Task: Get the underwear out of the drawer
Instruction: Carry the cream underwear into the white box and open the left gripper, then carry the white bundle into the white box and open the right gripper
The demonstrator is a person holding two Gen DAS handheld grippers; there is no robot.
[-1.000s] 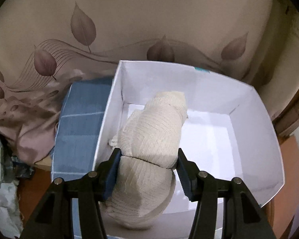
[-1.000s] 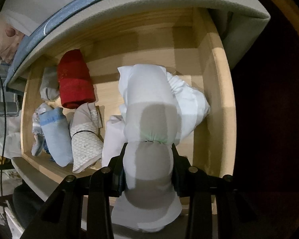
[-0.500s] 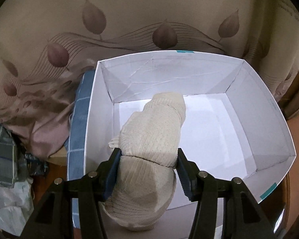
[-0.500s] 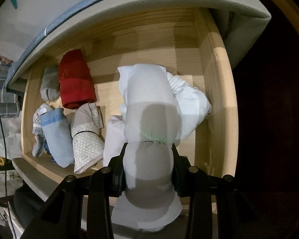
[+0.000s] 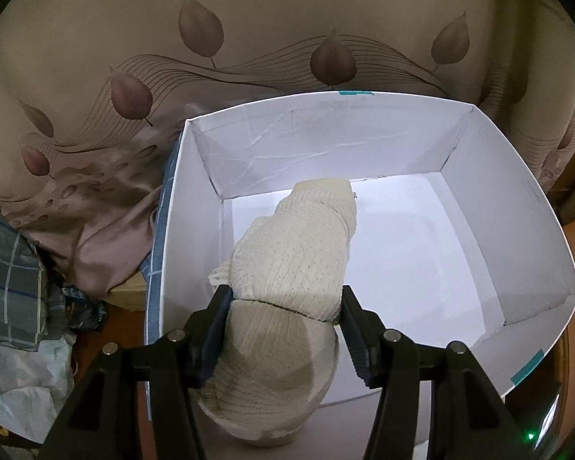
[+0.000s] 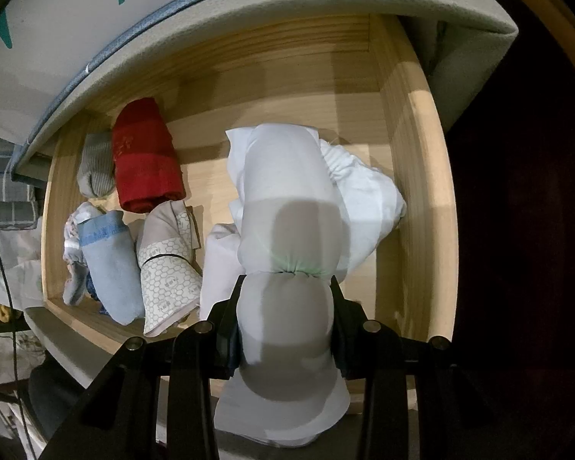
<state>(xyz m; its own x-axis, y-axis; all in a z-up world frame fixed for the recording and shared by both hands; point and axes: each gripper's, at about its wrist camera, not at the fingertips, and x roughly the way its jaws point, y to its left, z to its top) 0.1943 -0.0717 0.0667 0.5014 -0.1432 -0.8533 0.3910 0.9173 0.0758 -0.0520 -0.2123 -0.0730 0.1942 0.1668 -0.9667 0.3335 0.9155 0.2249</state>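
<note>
The left gripper (image 5: 283,306) is opening its fingers around the cream roll (image 5: 287,268) over the white box (image 5: 517,207): let it fall clear before pulling away. The right gripper (image 6: 285,306) pinches a white roll (image 6: 287,207) above the wooden drawer (image 6: 414,153); keep that squeeze and lift straight up.

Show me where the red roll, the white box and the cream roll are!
red roll (image 6: 147,155): right wrist view, middle of the roll.
white box (image 5: 326,147): left wrist view, far inside wall.
cream roll (image 5: 291,257): left wrist view, upper half.
</note>
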